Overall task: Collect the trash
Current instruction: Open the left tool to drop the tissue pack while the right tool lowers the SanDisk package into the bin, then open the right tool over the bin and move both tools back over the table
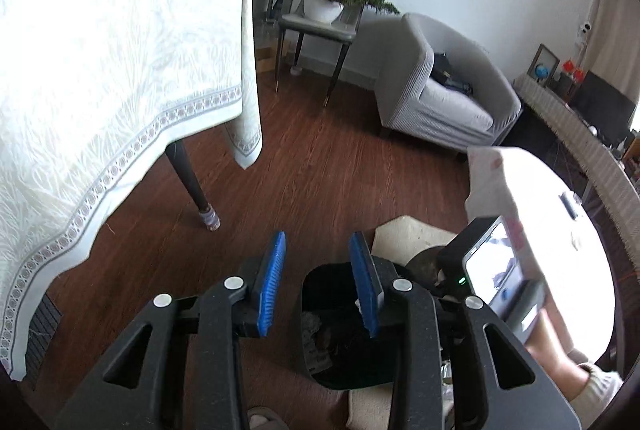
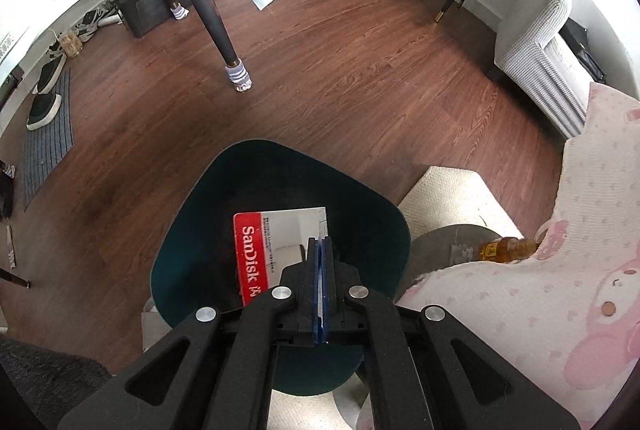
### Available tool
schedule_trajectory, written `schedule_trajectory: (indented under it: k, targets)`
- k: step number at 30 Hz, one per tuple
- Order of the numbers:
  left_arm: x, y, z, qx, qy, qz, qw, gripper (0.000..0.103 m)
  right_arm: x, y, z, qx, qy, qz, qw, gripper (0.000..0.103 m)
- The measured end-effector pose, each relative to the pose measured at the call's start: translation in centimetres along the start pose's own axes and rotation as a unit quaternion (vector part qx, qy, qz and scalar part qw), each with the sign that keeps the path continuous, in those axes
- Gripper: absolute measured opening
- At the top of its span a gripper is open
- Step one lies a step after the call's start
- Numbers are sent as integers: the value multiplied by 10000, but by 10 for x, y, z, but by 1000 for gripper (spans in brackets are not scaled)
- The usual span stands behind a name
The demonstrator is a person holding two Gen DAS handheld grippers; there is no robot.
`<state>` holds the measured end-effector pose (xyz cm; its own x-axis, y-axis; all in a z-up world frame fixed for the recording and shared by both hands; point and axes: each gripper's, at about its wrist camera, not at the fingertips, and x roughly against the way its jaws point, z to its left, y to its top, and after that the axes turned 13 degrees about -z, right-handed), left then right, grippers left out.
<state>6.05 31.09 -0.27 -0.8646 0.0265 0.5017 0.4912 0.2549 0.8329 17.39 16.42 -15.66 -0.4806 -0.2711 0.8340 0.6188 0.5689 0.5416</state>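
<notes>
Over the dark bin (image 2: 280, 262), right hand-held gripper (image 2: 320, 250) is pinching the SanDisk card pkg (image 2: 276, 250) by its edge, dangling it for a drop. Left hand-held gripper (image 1: 318, 282) is hanging spread w/ nothing between (bin below).

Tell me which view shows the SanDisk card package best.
Right wrist view: the SanDisk card package sits clamped in the right gripper over the bin, its red label readable. The left wrist view does not show it.
</notes>
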Motion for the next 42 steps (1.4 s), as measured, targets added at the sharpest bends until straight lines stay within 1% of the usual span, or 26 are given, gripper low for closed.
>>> schedule_trajectory:
  k: [2,4,5,6,11,15,20,23,26,28,32,42]
  targets:
    - [6,6,-1,-8,-1,-100,9999,35,0,-1,1,-7,35,39,10000,4]
    - [11,13,-1,-9,11,-209,9998,35,2,-1,0,-15,92,21,10000,22]
    - [14,16,-2,4,14,-260,9997,35,4,-1,1,-16,113,-20,9999,45]
    - [17,18,-1,31,2,-304,9995,35,6,0,1,-10,138,-76,9999,52]
    - [27,28,-2,63,29,-499,9987,35,21,4,3,14,216,-269,9994,52]
    - [32,35,-7,-189,231,-629,9976,36,41,8,2,18,364,-508,9980,52]
    - [40,45,-16,-132,176,-826,9963,39,79,15,-2,-22,531,-935,9942,52]
    - [43,47,-27,-310,247,-907,9951,42,104,19,-9,-57,630,-1250,9901,52]
    - [43,52,-41,-338,164,-969,9946,47,131,21,-19,-48,708,-1606,9845,52]
    - [42,54,-49,-315,72,-997,9945,53,146,22,-29,-110,671,-1791,9815,53]
    - [35,52,-69,-392,-90,-960,9946,55,170,19,-53,-263,546,-2040,9771,53]
    - [15,42,-135,-583,-525,-878,9930,65,205,-11,-128,-753,-5,-2230,9719,54]
